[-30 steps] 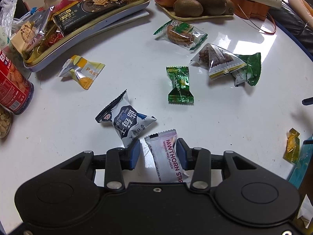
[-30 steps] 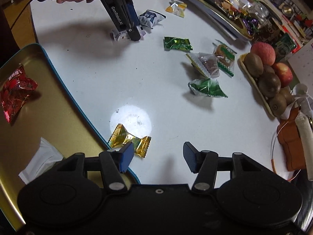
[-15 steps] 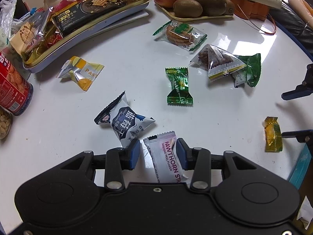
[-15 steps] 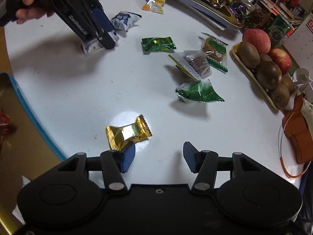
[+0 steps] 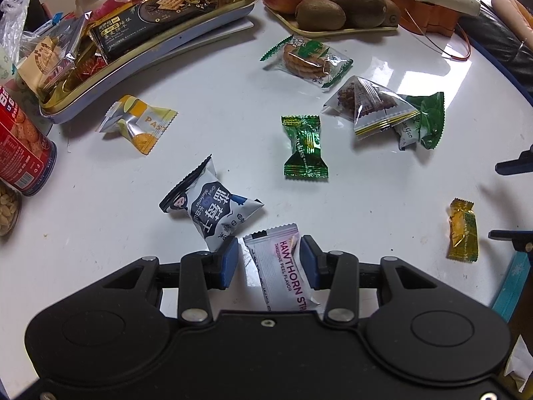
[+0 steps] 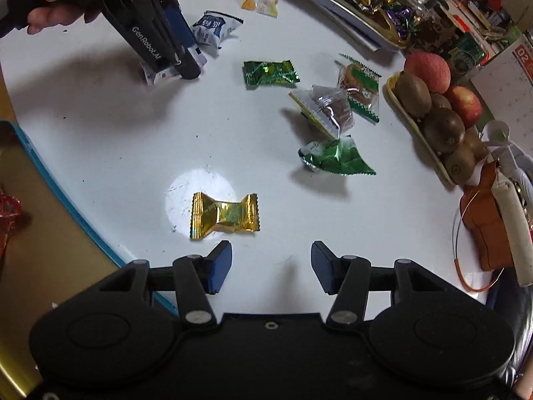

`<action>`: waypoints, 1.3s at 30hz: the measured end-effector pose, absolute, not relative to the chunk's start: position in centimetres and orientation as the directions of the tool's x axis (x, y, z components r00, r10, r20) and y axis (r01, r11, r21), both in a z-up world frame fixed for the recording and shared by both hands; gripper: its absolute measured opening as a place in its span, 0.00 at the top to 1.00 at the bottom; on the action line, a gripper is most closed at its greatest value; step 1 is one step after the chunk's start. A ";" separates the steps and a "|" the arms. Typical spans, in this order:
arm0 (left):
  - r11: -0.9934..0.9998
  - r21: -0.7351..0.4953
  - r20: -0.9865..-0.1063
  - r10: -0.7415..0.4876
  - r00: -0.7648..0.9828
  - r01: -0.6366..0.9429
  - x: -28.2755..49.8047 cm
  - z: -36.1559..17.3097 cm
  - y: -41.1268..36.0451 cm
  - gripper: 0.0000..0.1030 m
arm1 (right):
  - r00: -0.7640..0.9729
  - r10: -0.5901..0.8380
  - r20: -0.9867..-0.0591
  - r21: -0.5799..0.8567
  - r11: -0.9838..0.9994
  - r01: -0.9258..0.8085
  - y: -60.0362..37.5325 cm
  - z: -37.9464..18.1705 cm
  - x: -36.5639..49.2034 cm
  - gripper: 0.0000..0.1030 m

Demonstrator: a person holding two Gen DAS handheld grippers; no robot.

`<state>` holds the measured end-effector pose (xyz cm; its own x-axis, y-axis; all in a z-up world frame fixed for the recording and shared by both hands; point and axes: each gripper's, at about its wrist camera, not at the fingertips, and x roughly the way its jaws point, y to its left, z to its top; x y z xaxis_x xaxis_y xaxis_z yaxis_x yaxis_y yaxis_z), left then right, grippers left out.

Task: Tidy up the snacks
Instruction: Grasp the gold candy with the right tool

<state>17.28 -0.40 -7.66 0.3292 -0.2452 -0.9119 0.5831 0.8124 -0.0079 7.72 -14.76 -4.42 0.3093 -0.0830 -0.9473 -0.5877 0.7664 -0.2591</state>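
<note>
My left gripper (image 5: 268, 250) points down at the white table, open, with a white hawthorn strip packet (image 5: 283, 266) lying between its blue pads; a gap shows on the left side. The right wrist view has the same gripper (image 6: 186, 63) at the top left, a hand on it. My right gripper (image 6: 269, 256) is open and holds nothing. A gold-wrapped candy (image 6: 225, 216) lies just ahead of its left finger. The candy (image 5: 463, 230) shows at the right edge of the left wrist view, between the right gripper's fingers (image 5: 513, 163).
A blue tin (image 6: 76, 213) with a gold inside and a red candy (image 6: 8, 213) lies left of the right gripper. Loose snacks: blue-white packet (image 5: 213, 210), green candy (image 5: 304, 146), yellow packet (image 5: 140, 123), biscuit packet (image 5: 308, 60). Fruit tray (image 5: 333, 30), snack tray (image 5: 150, 60) and red can (image 5: 20, 146) stand behind.
The right gripper has shifted from over the tin's rim onto the table and rolled. The gold candy has slid away from the rim and turned. The left gripper has kept still.
</note>
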 end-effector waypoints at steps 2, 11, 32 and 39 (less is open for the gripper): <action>0.812 -0.009 -0.912 -0.246 0.329 0.583 17.3 -7.7 -0.4 0.50 | 0.324 -0.106 -0.940 -0.286 0.761 -0.582 -14.6 -5.1 8.0 0.48; 0.805 -0.008 -0.912 -0.249 0.325 0.593 17.1 -7.6 -0.3 0.50 | 0.399 -0.076 -0.914 -0.272 0.845 -0.461 -15.6 -5.2 10.4 0.48; 0.801 -0.011 -0.911 -0.255 0.324 0.598 17.1 -7.7 -0.3 0.50 | 0.301 0.102 -0.948 -0.005 0.942 -0.336 -13.5 -6.6 11.1 0.50; 0.792 -0.030 -0.913 -0.269 0.305 0.609 16.9 -7.5 -0.3 0.66 | 0.255 0.164 -0.953 0.096 0.961 -0.261 -15.0 -6.3 12.3 0.81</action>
<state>16.89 -0.30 -7.55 0.3054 -0.2689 -0.9135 0.6092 0.7925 -0.0297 12.28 -15.01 -6.27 0.2546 0.1641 -0.9530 -0.2605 0.9607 0.0959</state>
